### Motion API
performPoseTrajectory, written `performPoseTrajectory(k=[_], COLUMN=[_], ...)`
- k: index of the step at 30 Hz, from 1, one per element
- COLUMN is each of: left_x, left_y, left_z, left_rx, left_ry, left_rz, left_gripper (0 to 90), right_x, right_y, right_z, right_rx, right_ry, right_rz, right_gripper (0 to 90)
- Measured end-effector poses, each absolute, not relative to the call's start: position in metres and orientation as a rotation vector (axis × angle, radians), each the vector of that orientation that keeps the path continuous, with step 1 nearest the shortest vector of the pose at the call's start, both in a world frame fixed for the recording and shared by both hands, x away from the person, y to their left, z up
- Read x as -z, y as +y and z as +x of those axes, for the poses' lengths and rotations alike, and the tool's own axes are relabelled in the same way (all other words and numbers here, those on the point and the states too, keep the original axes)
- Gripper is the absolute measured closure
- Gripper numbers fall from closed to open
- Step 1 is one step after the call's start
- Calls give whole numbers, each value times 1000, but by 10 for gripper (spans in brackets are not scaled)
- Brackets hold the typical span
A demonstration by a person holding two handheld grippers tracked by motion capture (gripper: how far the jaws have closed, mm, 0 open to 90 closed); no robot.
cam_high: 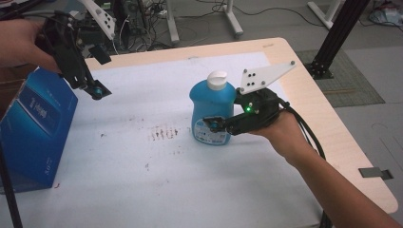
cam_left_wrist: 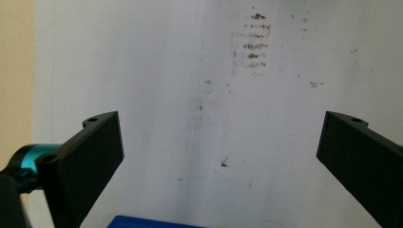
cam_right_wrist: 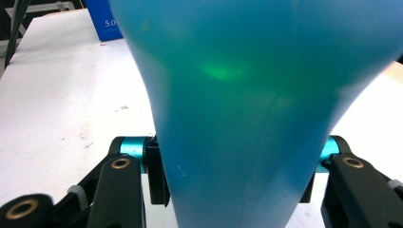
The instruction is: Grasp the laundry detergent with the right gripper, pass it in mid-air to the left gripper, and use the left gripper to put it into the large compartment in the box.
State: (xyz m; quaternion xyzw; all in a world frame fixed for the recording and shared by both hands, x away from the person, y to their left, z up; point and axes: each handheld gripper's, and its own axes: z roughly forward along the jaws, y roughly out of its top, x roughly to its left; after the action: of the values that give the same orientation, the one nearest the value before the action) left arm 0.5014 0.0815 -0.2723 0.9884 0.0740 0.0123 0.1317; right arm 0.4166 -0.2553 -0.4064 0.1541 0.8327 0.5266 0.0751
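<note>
A blue plastic bottle (cam_high: 209, 102) with a white cap (cam_high: 217, 80) stands upright on the white sheet near the table's middle. My right gripper (cam_high: 216, 124) comes in level from the right and is shut on the bottle's lower body. In the right gripper view the bottle (cam_right_wrist: 247, 95) sits pinched between the two jaws of the right gripper (cam_right_wrist: 237, 175). My left gripper (cam_high: 97, 90) hangs open in the air at the far left, tilted down over the sheet. In its own view the left gripper (cam_left_wrist: 221, 156) has its jaws wide apart with nothing between them.
A tall blue box (cam_high: 35, 128) stands at the table's left edge, below the left hand; its top edge (cam_left_wrist: 152, 222) shows under the left jaws. Brown smudges (cam_high: 164, 132) mark the white sheet (cam_high: 142, 180) left of the bottle. Bare wood (cam_high: 332, 123) runs along the right side.
</note>
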Motion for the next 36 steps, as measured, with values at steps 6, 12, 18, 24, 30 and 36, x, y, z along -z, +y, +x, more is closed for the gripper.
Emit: performPoseTrajectory(k=[6,12,18,24,30,36], left_x=[269,265,259,251,246,239], left_y=[81,79,75,72,70,63], left_z=[498,493,482,469,458,443], left_rx=[-48,-55,-47,-20,20,38], left_ry=[207,194,171,165,154,119], left_rz=[2867,2864,2862,2866,2878,2887], left_gripper=[17,17,17,16,16,16], right_x=[397,386,375,363,353,342], right_y=[-255,-252,-248,-241,-233,-219], right_z=[411,408,407,406,406,408], right_rx=[-1586,-1582,-1576,-1578,-1588,-1599], right_ry=[2496,2501,2533,2572,2573,2580], right_rz=[430,398,375,332,288,221], right_gripper=[470,470,468,466,465,465])
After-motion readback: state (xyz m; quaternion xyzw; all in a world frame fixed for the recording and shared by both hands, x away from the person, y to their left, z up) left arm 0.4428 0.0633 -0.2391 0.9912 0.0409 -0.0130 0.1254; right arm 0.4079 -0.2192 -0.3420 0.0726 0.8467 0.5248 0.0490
